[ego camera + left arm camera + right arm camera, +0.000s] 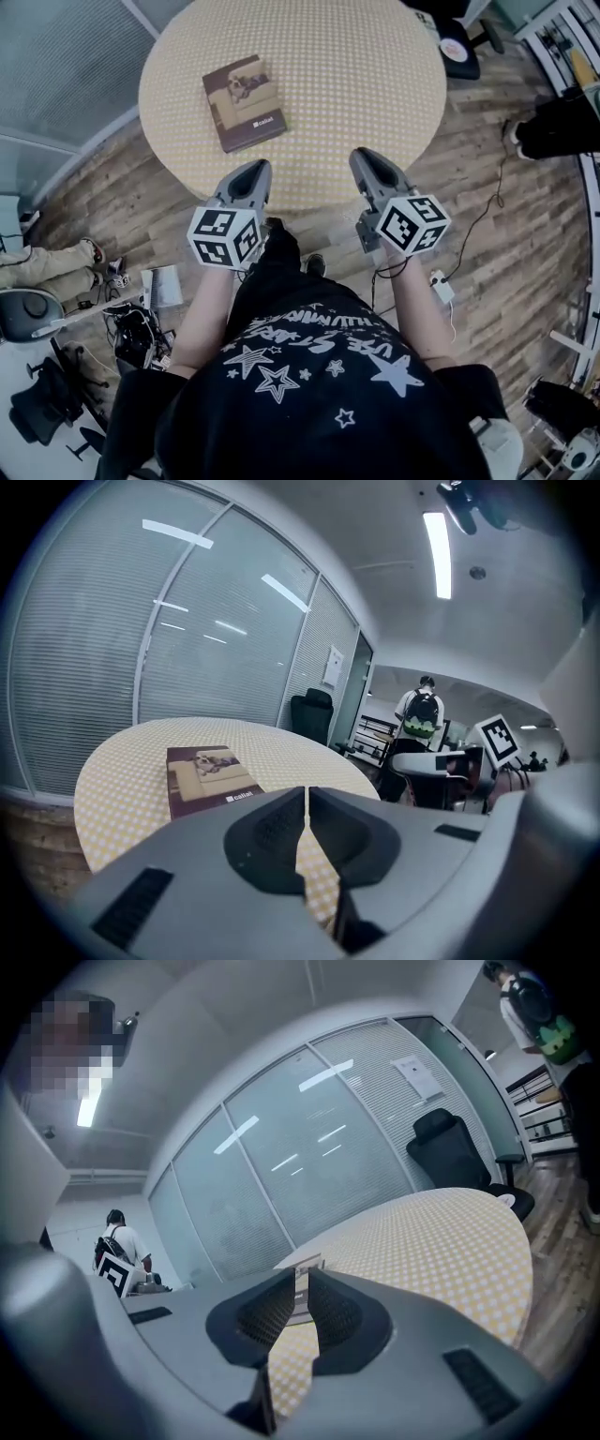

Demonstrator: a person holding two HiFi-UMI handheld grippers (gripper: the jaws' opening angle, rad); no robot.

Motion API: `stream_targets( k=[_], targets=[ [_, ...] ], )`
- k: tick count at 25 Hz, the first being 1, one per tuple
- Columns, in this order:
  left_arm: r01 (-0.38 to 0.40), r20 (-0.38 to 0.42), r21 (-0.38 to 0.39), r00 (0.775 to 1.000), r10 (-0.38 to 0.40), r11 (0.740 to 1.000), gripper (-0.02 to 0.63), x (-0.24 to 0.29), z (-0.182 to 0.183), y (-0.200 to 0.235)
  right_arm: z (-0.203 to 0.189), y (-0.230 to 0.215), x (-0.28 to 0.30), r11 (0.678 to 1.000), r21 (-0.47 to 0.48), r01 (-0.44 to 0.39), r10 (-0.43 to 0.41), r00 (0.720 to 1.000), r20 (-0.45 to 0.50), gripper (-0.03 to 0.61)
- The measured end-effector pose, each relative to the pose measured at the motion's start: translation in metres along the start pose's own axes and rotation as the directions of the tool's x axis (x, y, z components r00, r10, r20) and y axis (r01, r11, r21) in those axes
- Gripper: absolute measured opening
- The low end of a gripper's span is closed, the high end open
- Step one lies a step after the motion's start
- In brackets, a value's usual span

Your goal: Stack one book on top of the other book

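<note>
round table (375, 94), wood floor (506, 272), office chair (309, 714)

Brown book (245, 103), pale sofa picture on cover, lying flat and askew, left side of round dotted table (366, 84)

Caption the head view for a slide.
Left gripper and right gripper, shut and empty, near the table edge; a book lies beyond.

A round bench (375, 84) stands on a plank floor (487, 244), its top covered by a pale yellow cloth (356, 141) with white dots. One book (244, 103) lies flat on it, on the left half, slightly askew. Its cover is brown, face up, and pictures a beige sofa.
</note>
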State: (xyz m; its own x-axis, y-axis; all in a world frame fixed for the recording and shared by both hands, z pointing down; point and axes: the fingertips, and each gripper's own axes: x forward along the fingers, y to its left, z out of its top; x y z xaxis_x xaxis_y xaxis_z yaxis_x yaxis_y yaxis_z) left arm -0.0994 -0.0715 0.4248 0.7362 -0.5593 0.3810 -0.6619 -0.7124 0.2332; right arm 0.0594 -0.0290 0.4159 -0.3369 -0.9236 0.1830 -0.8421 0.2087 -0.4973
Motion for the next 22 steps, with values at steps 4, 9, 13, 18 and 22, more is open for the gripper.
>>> stream_targets(
  k=[4, 9, 13, 18, 22],
  targets=[
    [0.008, 0.005, 0.019, 1.000, -0.008, 1.000, 0.020, -0.017, -0.007, -0.027, -0.004, 0.009, -0.024, 1.000, -0.010, -0.027, 0.027, 1.000, 0.014, 0.057],
    [0.023, 0.018, 0.051, 1.000, -0.024, 0.998, 0.020, -0.029, -0.007, -0.044, -0.010, 0.015, -0.044, 0.999, -0.015, -0.031, 0.032, 0.999, 0.034, 0.057],
    [0.050, 0.023, 0.050, 0.998, -0.051, 0.997, 0.020, -0.030, -0.006, -0.050, -0.008, 0.018, -0.057, 1.000, -0.024, -0.019, 0.021, 0.998, 0.061, 0.057],
    [0.091, 0.044, 0.059, 0.995, -0.093, 0.994, 0.020, -0.038, 0.004, -0.056, -0.009, 0.028, -0.058, 0.999, -0.034, 0.001, 0.001, 0.998, 0.064, 0.057],
    [0.102, 0.051, 0.068, 0.993, -0.106, 0.992, 0.020, -0.053, 0.009, -0.044, -0.011, 0.051, -0.048, 0.999, -0.049, -0.005, 0.008, 0.998, 0.070, 0.057]
  ],
)
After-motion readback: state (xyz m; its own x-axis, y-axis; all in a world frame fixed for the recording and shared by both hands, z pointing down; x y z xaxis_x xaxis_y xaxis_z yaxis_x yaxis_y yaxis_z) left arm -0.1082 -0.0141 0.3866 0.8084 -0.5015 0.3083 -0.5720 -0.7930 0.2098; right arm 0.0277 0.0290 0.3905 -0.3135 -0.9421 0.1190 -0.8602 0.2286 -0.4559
